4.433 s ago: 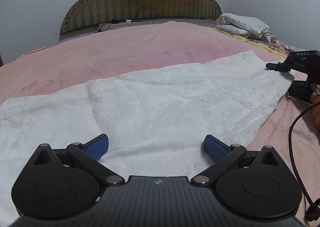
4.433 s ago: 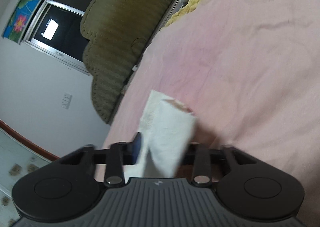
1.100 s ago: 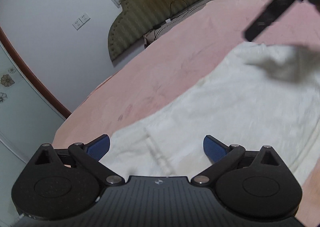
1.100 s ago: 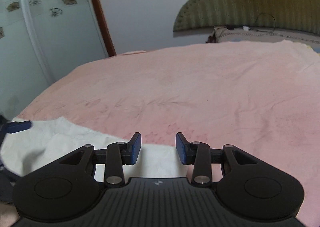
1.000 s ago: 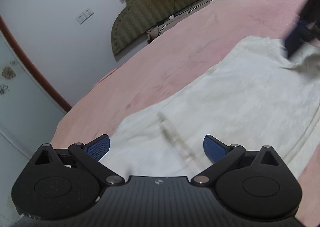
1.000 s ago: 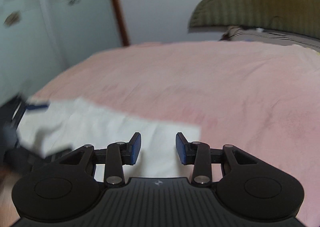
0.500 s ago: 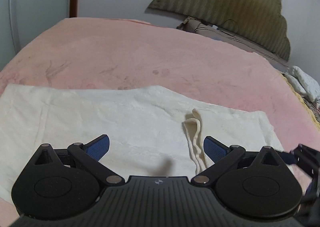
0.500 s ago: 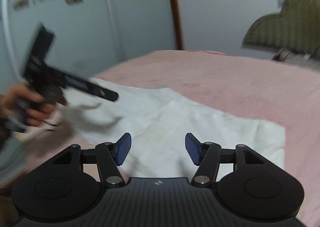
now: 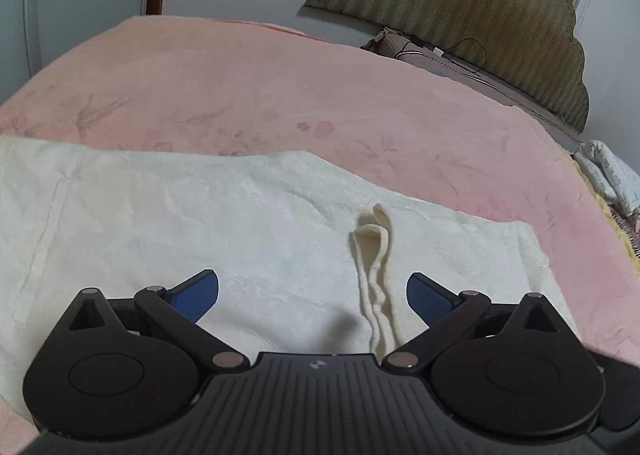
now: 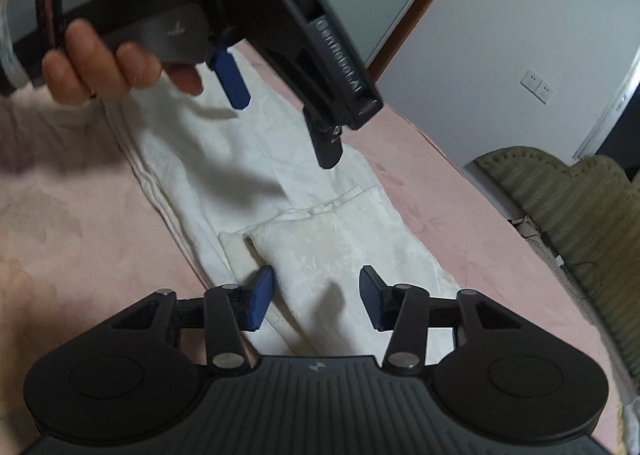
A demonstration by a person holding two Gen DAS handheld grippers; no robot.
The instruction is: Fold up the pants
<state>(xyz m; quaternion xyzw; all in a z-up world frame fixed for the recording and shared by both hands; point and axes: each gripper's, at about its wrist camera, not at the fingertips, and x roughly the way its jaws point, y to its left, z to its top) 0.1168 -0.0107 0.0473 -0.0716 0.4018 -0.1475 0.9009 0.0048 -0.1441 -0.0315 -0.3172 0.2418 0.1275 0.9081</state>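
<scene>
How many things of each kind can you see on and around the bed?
Grippers: 2, the left gripper and the right gripper
Hands: 1, the left hand
White pants: 1
Pink bedspread: 1
Green headboard: 1
Total: 6

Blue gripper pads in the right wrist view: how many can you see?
3. Two on the right gripper, spread over the cream-white pants; one on the left gripper above. Its other pad is hidden.
</scene>
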